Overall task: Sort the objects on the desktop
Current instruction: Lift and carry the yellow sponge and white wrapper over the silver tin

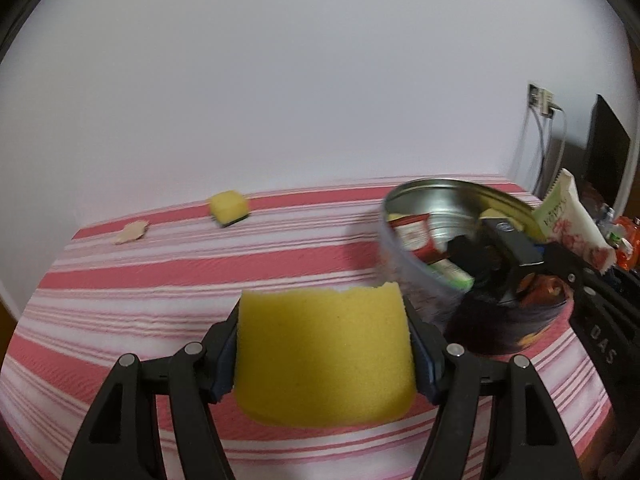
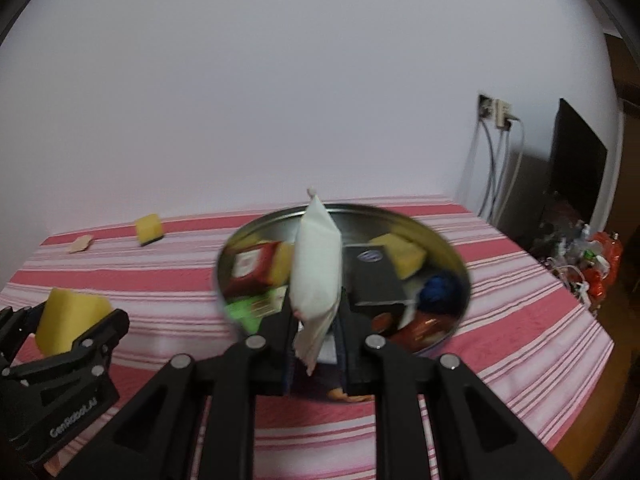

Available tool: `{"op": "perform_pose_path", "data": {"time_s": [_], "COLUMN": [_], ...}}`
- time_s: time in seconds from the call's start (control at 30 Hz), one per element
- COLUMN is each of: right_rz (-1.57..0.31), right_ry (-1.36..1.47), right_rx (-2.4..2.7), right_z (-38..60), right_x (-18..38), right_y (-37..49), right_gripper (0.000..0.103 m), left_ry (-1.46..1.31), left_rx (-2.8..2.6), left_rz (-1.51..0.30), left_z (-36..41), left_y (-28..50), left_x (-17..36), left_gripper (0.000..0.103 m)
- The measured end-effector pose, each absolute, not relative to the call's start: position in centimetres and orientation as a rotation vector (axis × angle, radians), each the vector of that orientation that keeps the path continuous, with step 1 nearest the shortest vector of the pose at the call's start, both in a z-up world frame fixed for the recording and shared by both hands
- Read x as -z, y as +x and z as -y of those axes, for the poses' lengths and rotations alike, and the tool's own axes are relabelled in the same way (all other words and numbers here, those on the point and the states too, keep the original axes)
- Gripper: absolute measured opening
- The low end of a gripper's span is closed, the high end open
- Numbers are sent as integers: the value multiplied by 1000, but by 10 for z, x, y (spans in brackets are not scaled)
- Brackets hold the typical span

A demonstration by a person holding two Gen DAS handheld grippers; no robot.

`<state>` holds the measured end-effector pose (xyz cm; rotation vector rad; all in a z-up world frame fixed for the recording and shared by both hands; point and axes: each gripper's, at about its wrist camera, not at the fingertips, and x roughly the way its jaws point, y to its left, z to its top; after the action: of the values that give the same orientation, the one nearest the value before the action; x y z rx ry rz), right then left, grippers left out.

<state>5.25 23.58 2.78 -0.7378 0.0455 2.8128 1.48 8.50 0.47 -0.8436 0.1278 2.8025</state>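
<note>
The left gripper [image 1: 324, 356] pinched a yellow sponge [image 1: 324, 356] across its width, held above the striped tablecloth [image 1: 160, 280]; the right gripper [image 2: 316, 336] pinched a white sachet [image 2: 316, 272] by its lower end, above the round metal tin [image 2: 448, 248]. We judged the sponge light, soft and compressible, its torn upper edge suggesting crumbly foam; a grip across the flat sides, as shown, should hold without slip. The sachet appeared limp and light, likely to swing or fold when held by one end, and its smooth wrapper could slide between the fingers; a hold nearer the middle would steady it. The tin already held a red packet [image 2: 250, 266], a green packet [image 2: 252, 308], a further sponge piece [image 2: 400, 254], a dark box [image 2: 376, 280] and a blue object [image 2: 440, 288]. A second small sponge [image 1: 229, 208] and a tan scrap [image 1: 131, 232] lay well apart near the table's far edge. The cloth looked ribbed and grippy. Behind stood a plain wall [image 1: 280, 80], with a socket and cables [image 2: 498, 114] at the right.
</note>
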Motion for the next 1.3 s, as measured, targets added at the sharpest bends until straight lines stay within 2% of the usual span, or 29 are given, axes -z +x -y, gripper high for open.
{"op": "perform_pose_path", "data": {"time_s": [0.5, 1.03, 1.2, 1.3], "right_rz": [-47, -12, 9, 40], "right_ry": [-835, -874, -901, -953], "right_rx": [-2805, -2788, -2750, -2730], "right_z": [-299, -323, -331, -334], "right_x": [-29, -27, -18, -6], "right_y": [12, -15, -34, -49], "right_gripper": [16, 16, 16, 21], "left_ry": [-856, -892, -962, -998], "left_rx": [-2736, -2751, -2747, -2726], "left_rz": [-100, -82, -80, -121], "left_z": [-158, -186, -196, -204], "left_y": [-12, -39, -58, -66], "left_x": [-12, -9, 7, 17], "left_gripper": [71, 71, 72, 73]}}
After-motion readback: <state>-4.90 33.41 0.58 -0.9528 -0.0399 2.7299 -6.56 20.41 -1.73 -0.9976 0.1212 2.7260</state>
